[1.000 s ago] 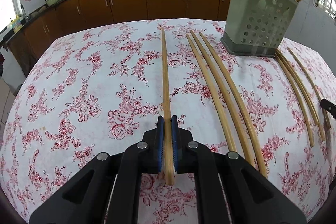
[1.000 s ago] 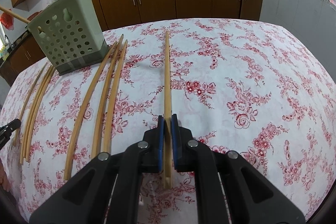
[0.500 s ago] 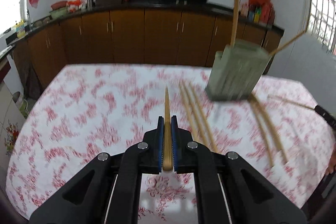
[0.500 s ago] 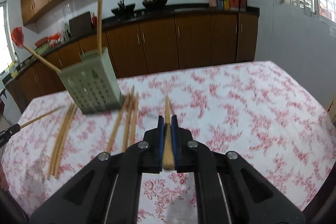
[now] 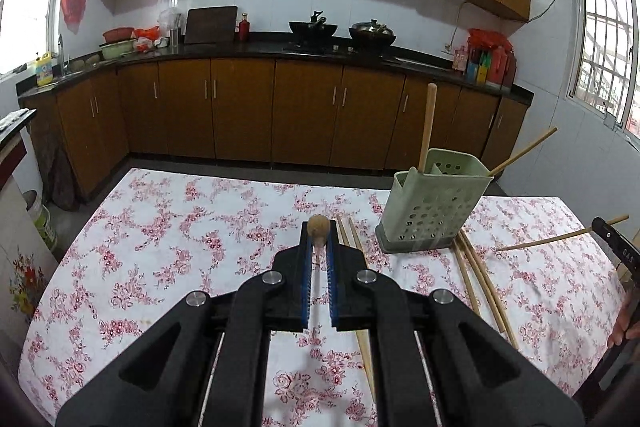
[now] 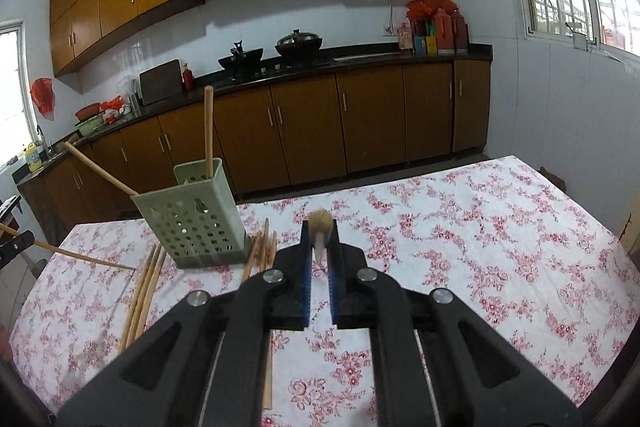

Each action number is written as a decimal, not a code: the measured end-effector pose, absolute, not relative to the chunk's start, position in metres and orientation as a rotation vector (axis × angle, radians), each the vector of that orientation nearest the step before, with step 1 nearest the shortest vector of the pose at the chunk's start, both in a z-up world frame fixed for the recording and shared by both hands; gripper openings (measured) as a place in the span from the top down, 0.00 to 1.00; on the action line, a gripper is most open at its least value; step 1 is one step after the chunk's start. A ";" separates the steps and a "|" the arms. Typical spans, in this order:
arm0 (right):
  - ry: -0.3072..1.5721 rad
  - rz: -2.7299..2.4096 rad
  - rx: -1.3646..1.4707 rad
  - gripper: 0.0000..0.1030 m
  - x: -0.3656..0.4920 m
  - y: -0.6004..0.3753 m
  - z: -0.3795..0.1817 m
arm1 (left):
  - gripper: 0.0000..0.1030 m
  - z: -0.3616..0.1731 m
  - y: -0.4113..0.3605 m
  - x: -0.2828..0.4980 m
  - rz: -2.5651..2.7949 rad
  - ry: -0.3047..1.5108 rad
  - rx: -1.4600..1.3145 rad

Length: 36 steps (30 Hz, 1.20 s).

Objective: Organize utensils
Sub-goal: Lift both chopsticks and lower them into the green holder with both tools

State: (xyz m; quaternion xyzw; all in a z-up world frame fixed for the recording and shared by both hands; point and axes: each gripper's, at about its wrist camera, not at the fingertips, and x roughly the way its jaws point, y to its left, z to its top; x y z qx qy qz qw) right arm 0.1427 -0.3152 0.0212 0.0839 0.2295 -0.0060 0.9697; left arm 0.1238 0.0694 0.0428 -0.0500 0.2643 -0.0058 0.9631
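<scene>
Wooden chopsticks are now pinched tight in both claws: the left claw (image 5: 319, 247) has lifted its chopstick (image 5: 318, 225) off the flowered table (image 5: 160, 227), and the right claw (image 6: 320, 245) has raised its chopstick (image 6: 320, 221) too. A second ago both sticks lay flat. Next comes the green holder (image 5: 434, 207), far right of our left claw, with loose chopsticks (image 5: 480, 287) beside it.

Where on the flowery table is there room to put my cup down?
The tablecloth is bare from the near-left edge to the counter side, left of the green utensil holder. In the right wrist view, the cloth right of the holder is bare too. It is crowded around the holder, where loose chopsticks lie on both sides.
</scene>
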 end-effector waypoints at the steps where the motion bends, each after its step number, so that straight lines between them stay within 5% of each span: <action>1: 0.460 -0.011 0.169 0.92 0.143 -0.315 0.023 | 0.93 0.044 0.069 0.125 -0.011 0.535 -0.100; 18: 0.290 0.167 0.234 0.92 0.124 -0.308 0.135 | 0.93 0.141 0.035 0.101 -0.205 0.406 -0.078; 36: 0.203 0.239 0.163 0.92 0.180 -0.249 0.157 | 0.93 0.170 -0.010 0.160 -0.159 0.272 -0.105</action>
